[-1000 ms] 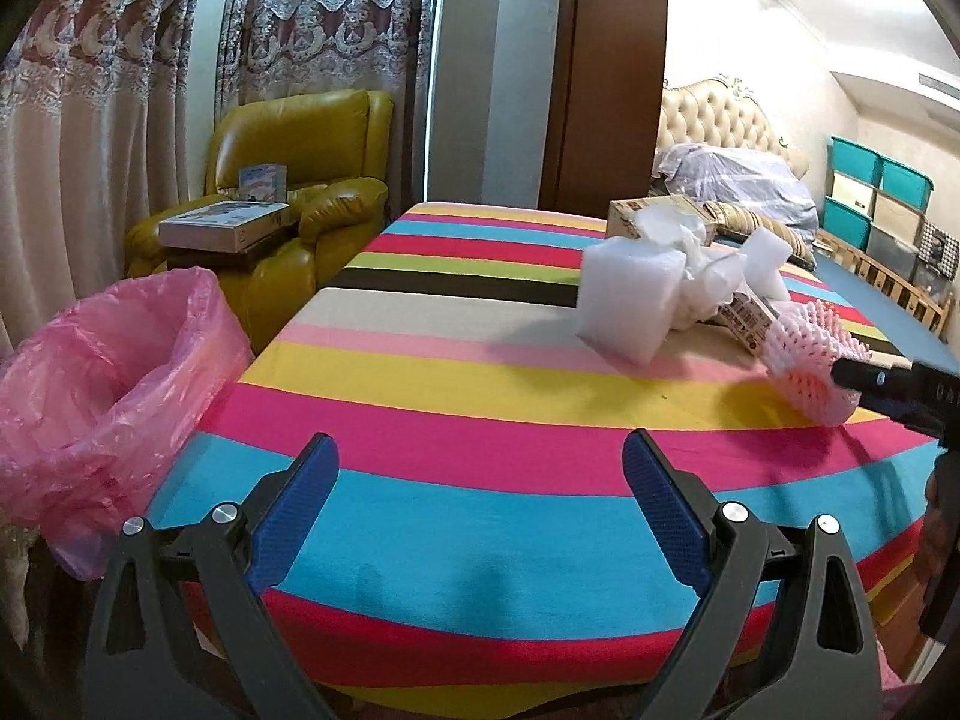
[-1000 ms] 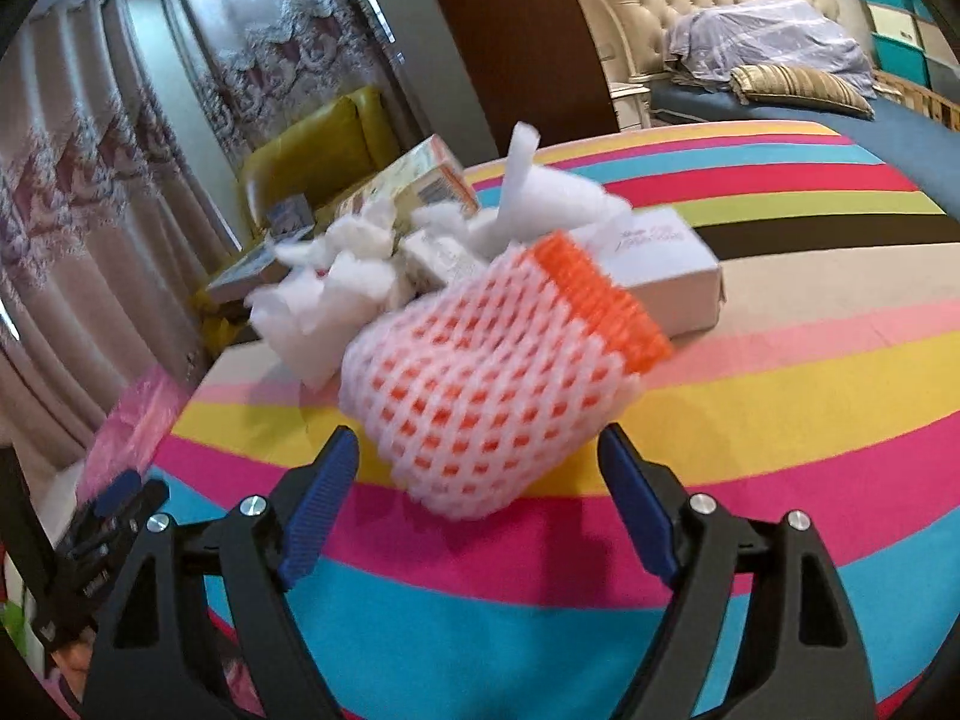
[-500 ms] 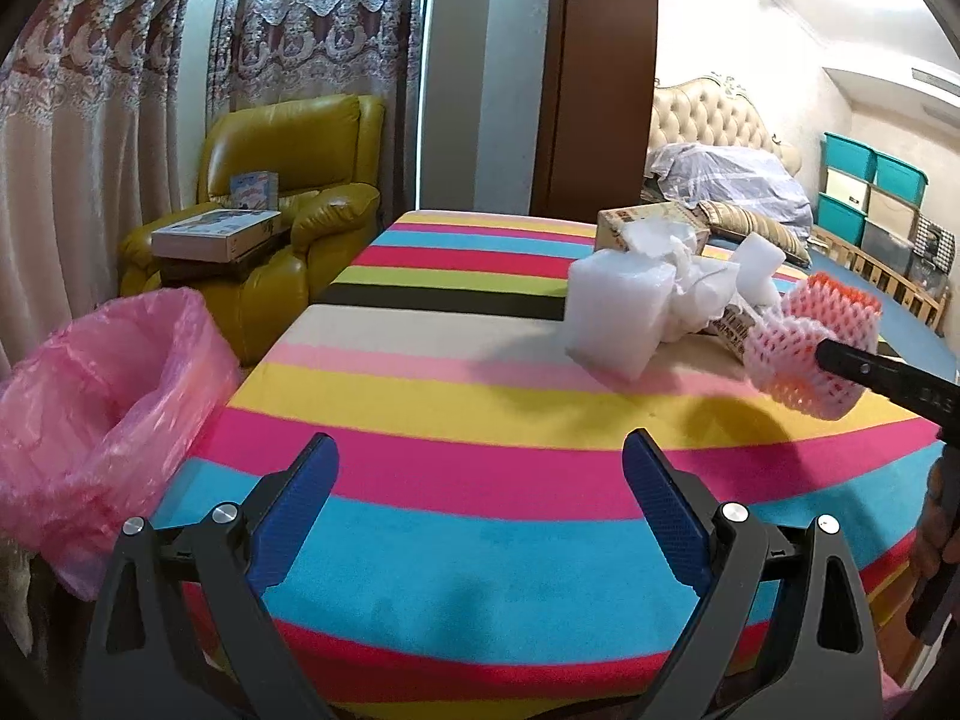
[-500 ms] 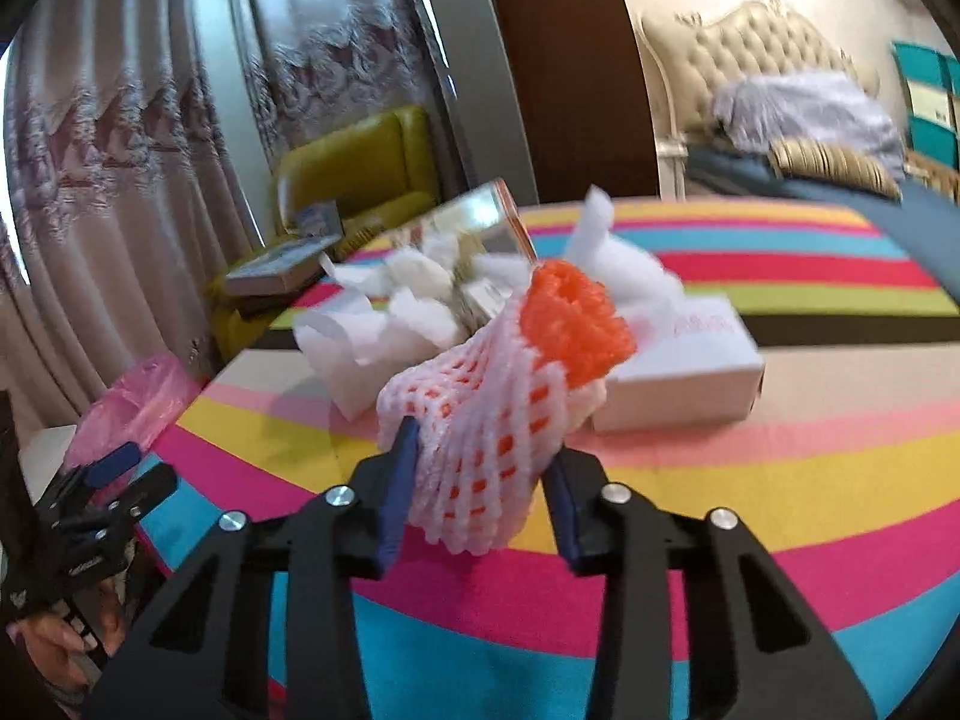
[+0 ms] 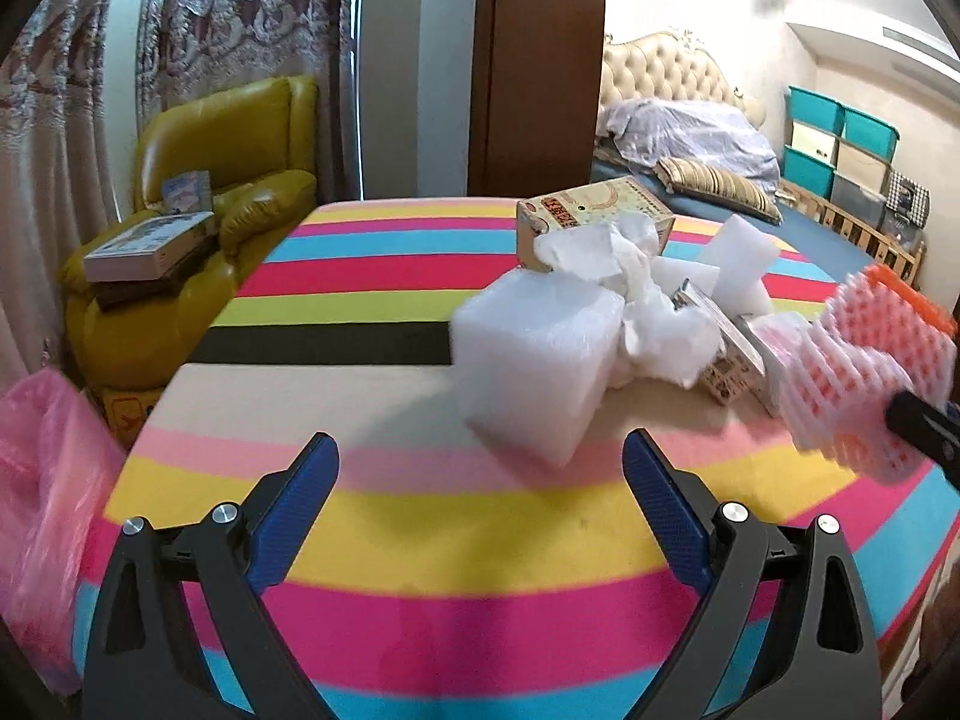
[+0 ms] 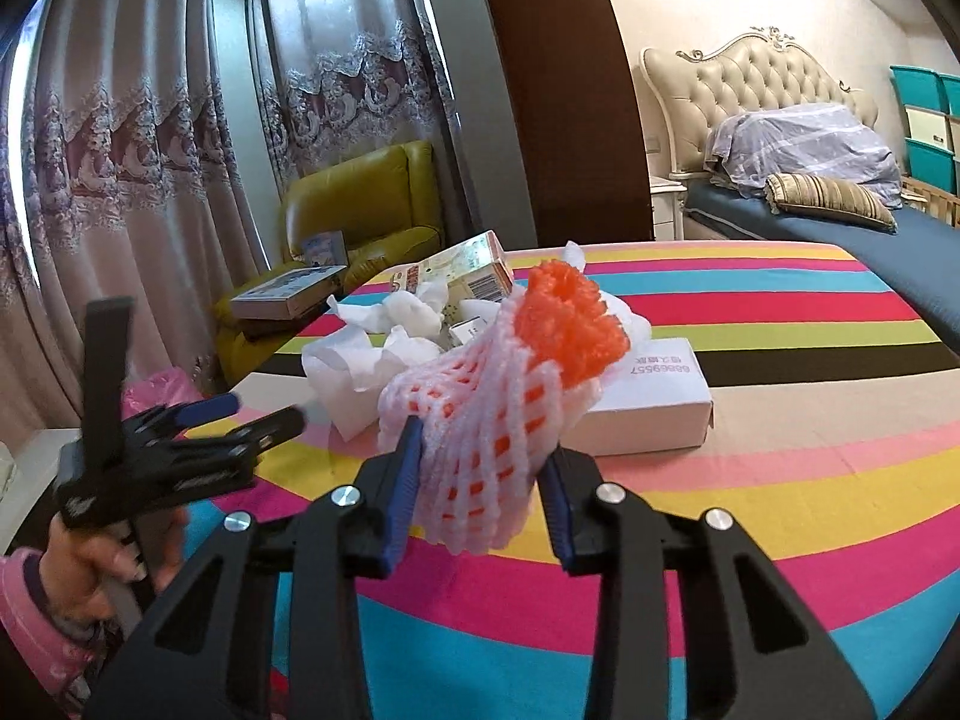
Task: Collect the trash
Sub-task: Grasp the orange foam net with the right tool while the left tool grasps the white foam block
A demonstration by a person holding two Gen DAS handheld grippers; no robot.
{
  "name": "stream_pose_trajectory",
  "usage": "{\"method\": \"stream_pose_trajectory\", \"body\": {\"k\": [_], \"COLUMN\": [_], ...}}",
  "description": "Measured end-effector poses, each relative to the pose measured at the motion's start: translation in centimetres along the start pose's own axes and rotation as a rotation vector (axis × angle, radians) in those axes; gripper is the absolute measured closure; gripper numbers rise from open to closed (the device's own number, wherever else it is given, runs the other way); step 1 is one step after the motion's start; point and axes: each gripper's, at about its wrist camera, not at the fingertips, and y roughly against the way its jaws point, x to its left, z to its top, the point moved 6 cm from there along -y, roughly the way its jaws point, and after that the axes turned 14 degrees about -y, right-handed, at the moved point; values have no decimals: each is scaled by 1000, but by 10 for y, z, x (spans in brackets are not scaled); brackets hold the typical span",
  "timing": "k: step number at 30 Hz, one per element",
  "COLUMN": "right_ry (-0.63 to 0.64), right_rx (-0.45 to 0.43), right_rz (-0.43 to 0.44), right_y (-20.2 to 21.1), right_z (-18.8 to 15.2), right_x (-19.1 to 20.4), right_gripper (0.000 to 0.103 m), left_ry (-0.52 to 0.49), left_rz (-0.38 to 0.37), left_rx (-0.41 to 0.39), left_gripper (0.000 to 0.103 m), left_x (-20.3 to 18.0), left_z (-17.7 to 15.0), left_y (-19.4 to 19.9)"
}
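My right gripper (image 6: 483,456) is shut on a pink and orange foam fruit net (image 6: 510,396) and holds it above the striped table (image 6: 780,504); the net also shows at the right of the left wrist view (image 5: 864,384). My left gripper (image 5: 480,480) is open and empty above the table (image 5: 420,516), just short of a white foam block (image 5: 534,366). Behind the block lie crumpled white paper (image 5: 606,258), a printed carton (image 5: 591,213) and a white box (image 6: 654,402). A pink trash bag (image 5: 42,510) hangs at the table's left edge.
A yellow armchair (image 5: 198,210) with a flat box and books stands beyond the table at left, by the curtains. A brown door panel (image 5: 540,60) and a bed (image 6: 840,204) with teal bins are behind. The left gripper shows in the right wrist view (image 6: 180,450).
My right gripper has closed on the foam net and lifted it off the table. My left gripper has moved forward toward the white foam block.
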Motion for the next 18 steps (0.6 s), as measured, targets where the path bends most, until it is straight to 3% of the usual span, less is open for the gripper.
{"method": "stream_pose_trajectory", "body": {"k": [4, 7, 11, 14, 18], "right_ry": [-11, -10, -22, -27, -31], "right_rx": [3, 0, 1, 1, 2], "right_rz": [4, 0, -2, -3, -3], "right_y": [0, 1, 2, 3, 3], "right_z": [-1, -2, 0, 0, 1], "right_x": [-1, -3, -6, -6, -8], "right_gripper": [67, 67, 67, 66, 66], "left_ry": [-6, 19, 0, -39, -88], "left_rz": [-25, -124, -111, -140, -143], "left_rx": [37, 94, 68, 70, 47], "left_gripper": [14, 14, 15, 36, 37], "left_x": [-2, -7, -7, -14, -24], "left_z": [14, 20, 33, 36, 34], "left_y": [-27, -47, -53, -57, -44]}}
